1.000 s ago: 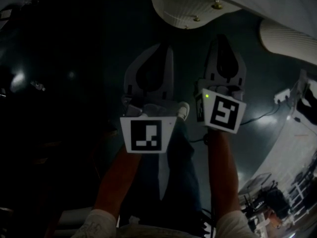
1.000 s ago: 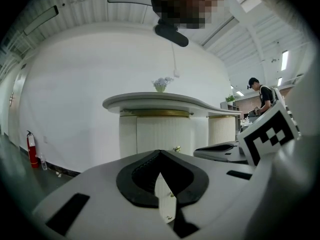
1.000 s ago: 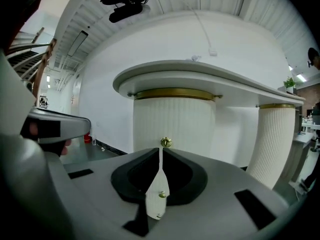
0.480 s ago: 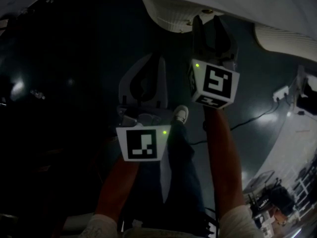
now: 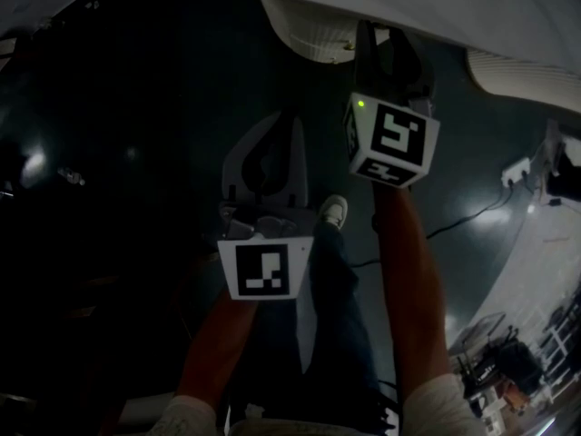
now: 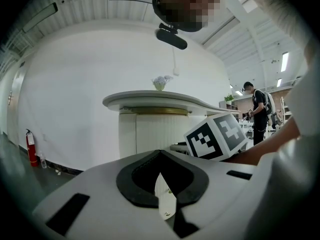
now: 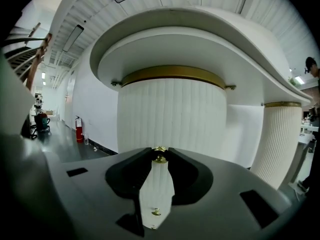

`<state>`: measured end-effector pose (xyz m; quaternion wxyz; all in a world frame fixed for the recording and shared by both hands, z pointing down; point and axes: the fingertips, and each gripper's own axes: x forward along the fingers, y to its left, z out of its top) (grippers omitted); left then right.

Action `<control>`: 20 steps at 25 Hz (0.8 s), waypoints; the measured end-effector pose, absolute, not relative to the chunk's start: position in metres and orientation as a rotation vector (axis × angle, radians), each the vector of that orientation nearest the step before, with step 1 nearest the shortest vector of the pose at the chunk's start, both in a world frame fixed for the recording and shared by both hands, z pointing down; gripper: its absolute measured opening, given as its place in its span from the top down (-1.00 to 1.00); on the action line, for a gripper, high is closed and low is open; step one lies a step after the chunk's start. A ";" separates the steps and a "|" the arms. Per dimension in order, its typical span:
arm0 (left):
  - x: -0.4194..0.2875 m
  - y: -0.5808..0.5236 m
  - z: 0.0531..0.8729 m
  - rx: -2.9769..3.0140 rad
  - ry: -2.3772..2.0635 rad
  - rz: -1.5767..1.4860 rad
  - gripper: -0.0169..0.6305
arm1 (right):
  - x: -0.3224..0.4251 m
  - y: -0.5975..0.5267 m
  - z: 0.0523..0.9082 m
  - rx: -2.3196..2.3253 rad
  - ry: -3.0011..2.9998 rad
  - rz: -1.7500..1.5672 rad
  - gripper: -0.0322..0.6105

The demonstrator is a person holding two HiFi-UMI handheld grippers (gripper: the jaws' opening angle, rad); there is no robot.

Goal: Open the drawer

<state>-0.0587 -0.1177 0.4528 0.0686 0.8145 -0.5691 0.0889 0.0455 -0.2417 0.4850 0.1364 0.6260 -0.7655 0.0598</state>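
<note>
Dark glossy floor (image 5: 136, 107) lies below you and a white curved counter (image 7: 210, 39) is ahead: you are at the grasp step, and the pull has not started.

Your right gripper (image 5: 383, 34) reaches to the fluted drawer front (image 7: 170, 114) under the counter. Its jaws have just been closing, and their tips now pinch the brass knob (image 7: 159, 156) between them. Your left gripper (image 6: 160, 156) hangs lower and well apart from the drawer front, its jaws clenched together on nothing. No gap shows along the fluted face, so the drawer looks still shut. Next, as I judge it, you need a firm hold on that small knob. Then pull straight back toward yourself, in line with the drawer's run. A slanted tug could slip the tips off the rounded brass.
</note>
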 end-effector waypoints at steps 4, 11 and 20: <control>-0.061 -0.119 0.453 2.450 -1.719 0.269 0.94 | 0.047 -0.242 0.485 1.821 -2.211 0.165 0.57; -0.063 -0.114 0.452 2.440 -1.724 0.264 0.94 | 0.046 -0.239 0.484 1.832 -2.204 0.177 0.58; -0.059 -0.108 0.445 2.452 -1.735 0.250 0.94 | 0.050 -0.210 0.484 1.838 -2.199 0.162 0.58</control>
